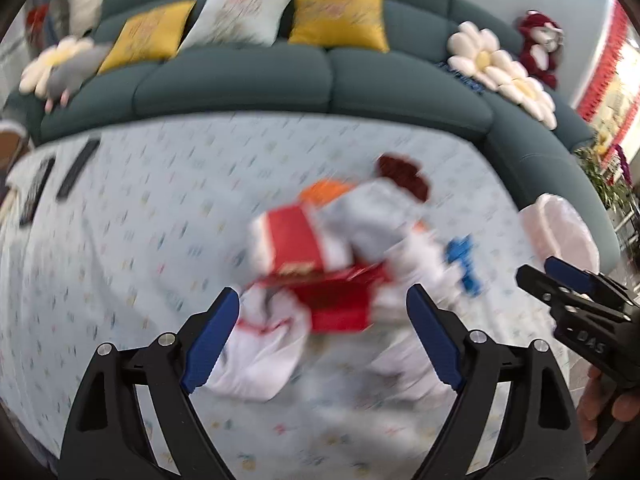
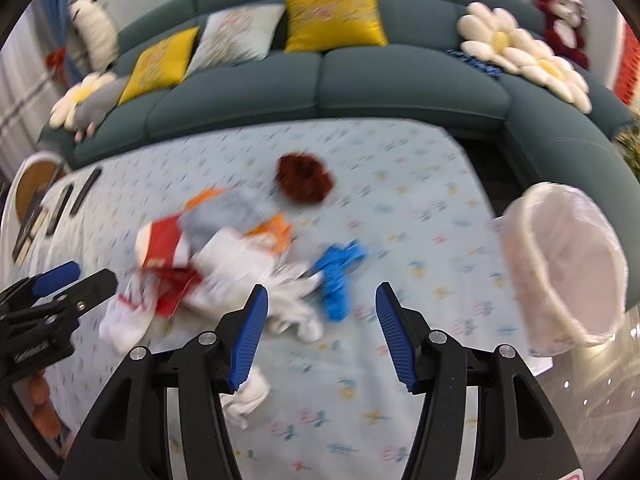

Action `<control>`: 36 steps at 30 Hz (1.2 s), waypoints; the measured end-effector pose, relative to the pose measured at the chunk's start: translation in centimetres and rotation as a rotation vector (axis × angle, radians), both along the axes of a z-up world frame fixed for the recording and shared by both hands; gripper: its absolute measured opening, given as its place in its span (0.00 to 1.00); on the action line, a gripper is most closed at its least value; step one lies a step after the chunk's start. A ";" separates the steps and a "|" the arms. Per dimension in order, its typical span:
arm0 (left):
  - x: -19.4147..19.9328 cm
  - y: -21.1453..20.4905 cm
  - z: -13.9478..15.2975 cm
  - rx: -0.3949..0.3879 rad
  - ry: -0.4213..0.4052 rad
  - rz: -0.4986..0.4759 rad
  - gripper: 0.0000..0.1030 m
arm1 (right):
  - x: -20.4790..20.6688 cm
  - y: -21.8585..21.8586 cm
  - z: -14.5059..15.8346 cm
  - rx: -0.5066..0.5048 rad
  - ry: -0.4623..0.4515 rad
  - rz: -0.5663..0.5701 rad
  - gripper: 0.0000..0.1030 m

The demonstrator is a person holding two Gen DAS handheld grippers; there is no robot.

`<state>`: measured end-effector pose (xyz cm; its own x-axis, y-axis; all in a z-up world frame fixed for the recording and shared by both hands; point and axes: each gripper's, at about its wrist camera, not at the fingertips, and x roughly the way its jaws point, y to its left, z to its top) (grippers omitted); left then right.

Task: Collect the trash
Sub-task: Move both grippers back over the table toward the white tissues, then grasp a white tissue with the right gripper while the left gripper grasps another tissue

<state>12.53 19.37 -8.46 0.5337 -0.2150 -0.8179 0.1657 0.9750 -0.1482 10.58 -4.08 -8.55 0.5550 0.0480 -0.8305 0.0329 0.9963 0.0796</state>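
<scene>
Left wrist view: my left gripper [image 1: 323, 300] spread wide, holding nothing, low centre.
Trash pile [image 1: 340, 256]: blurred red, white, orange wrappers, frame centre, on patterned tablecloth [image 1: 140, 240].
Right wrist view: my right gripper [image 2: 322, 300] gaping, empty.
Lined bin [image 2: 560, 264]: right edge.

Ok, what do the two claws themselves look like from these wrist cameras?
Both match: the left claw and right claw have glossy black plastic arms with triangular cut-outs, silver round pivot bolts, and two ribbed blue pads facing inward. From the left wrist view, the right claw's side carries white lettering, too blurred to read. A bare hand grips it; no sleeve or cables show.
</scene>
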 end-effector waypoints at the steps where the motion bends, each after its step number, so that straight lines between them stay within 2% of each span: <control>1: 0.0 0.8 -0.6 -0.007 0.016 0.014 0.79 | 0.0 0.7 -0.5 0.006 0.013 0.022 0.53; 5: 0.0 3.5 -3.2 0.007 0.062 0.052 0.79 | 0.1 3.1 -2.2 -0.002 0.070 0.109 0.53; 11: -0.3 4.2 -6.6 -0.004 0.146 0.032 0.79 | 0.6 4.6 -4.4 -0.006 0.151 0.172 0.53; 14: -0.4 4.3 -7.6 -0.005 0.162 0.037 0.78 | 0.5 4.8 -5.4 -0.005 0.187 0.186 0.53; 18: -0.3 4.5 -8.2 -0.013 0.173 0.041 0.63 | 0.4 5.1 -6.0 -0.004 0.211 0.211 0.53; 20: -0.4 4.5 -8.1 -0.019 0.163 0.038 0.51 | 0.4 5.3 -6.5 -0.006 0.230 0.227 0.53; 21: -0.4 4.4 -8.1 -0.023 0.164 0.031 0.41 | 0.3 5.3 -6.7 -0.003 0.237 0.232 0.51; 23: -0.5 4.5 -8.0 -0.023 0.162 0.028 0.33 | 0.4 5.3 -7.1 0.010 0.251 0.241 0.50; 25: -0.5 4.5 -7.8 -0.022 0.154 0.028 0.20 | 0.4 5.3 -7.2 0.016 0.255 0.247 0.44; 27: -0.7 4.4 -7.5 -0.022 0.146 0.032 0.18 | 0.4 5.4 -7.3 0.028 0.263 0.256 0.37; 28: -0.9 4.4 -7.3 -0.023 0.143 0.035 0.17 | 0.4 5.4 -7.4 0.039 0.268 0.262 0.28; 30: -1.2 4.4 -6.8 -0.018 0.131 0.038 0.16 | 0.5 5.5 -7.6 0.057 0.275 0.272 0.19; 36: -2.0 4.0 -4.4 -0.005 0.088 0.037 0.16 | 0.0 5.6 -6.2 0.051 0.220 0.292 0.10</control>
<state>10.52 23.39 -12.87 0.4672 -0.2005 -0.8611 0.1160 0.9794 -0.1652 10.63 1.53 -14.75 0.3198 0.2228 -0.9209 -0.2303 0.9611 0.1525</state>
